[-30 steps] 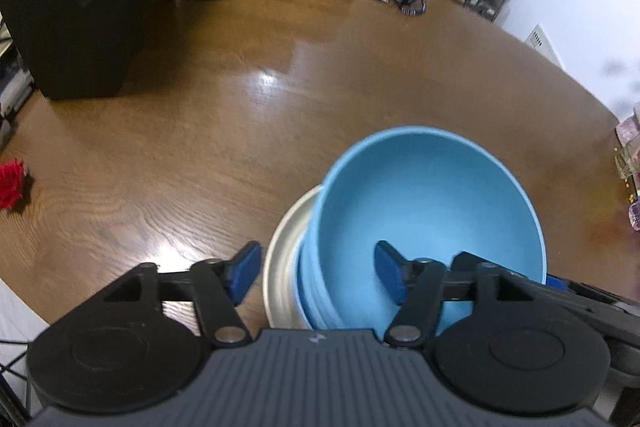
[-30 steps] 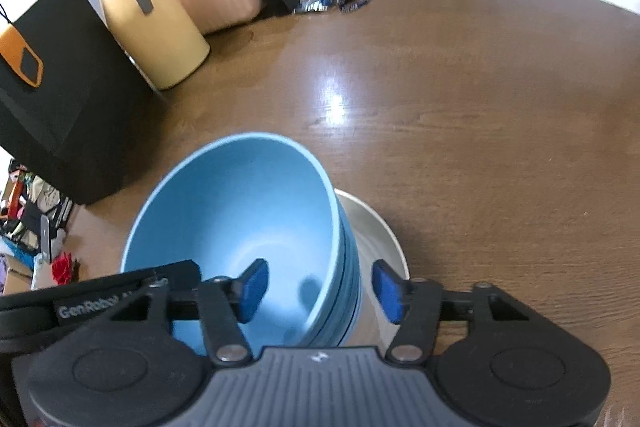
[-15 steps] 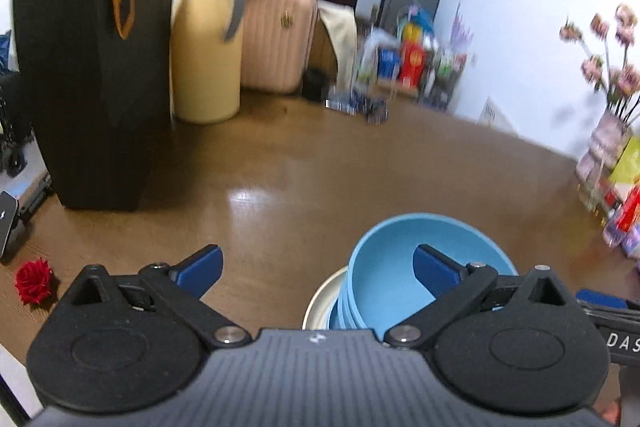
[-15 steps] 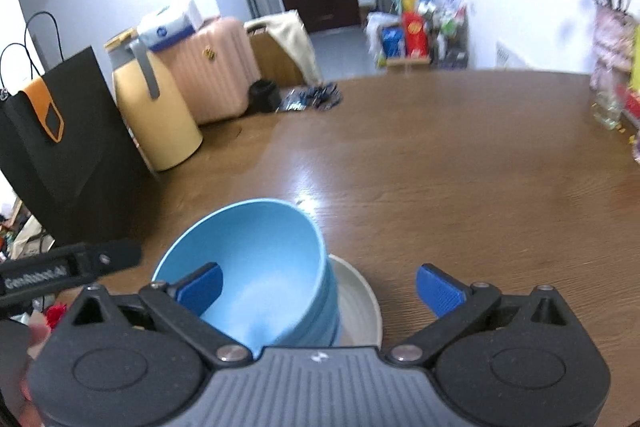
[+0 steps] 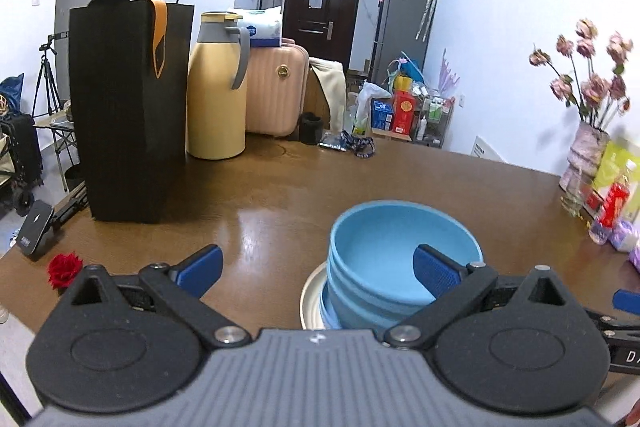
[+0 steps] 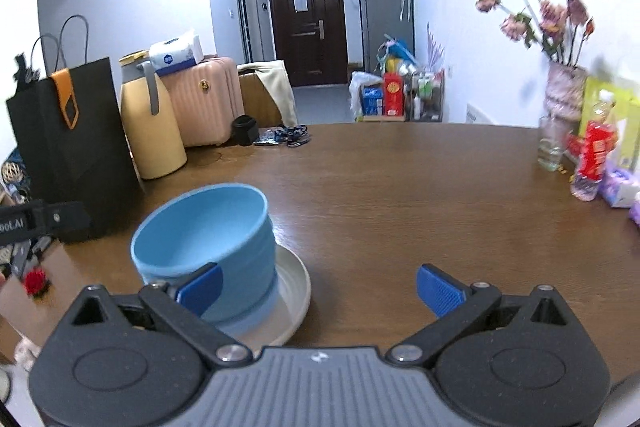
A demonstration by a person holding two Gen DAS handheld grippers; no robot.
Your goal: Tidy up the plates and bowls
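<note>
Gaping wide, jaws of left gripper (image 5: 316, 267) and right gripper (image 6: 318, 285) both just opened, nothing between pads. Stacked blue bowls (image 6: 208, 251) sit on cream plate (image 6: 294, 293) on brown table (image 6: 400, 195), near both grippers, between them. Black paper bag (image 5: 128, 107), yellow thermos jug (image 5: 218, 87) further back left. Vase with dried roses (image 6: 560, 107) at table's right edge.

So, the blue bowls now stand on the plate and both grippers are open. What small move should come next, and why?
Probably draw both grippers a little further back, clear of the stack. The blue bowls sit nested on the white plate, apparently settled. The left gripper and right gripper have just opened wide and hold nothing, though one pad of each lies near the bowls.
</note>
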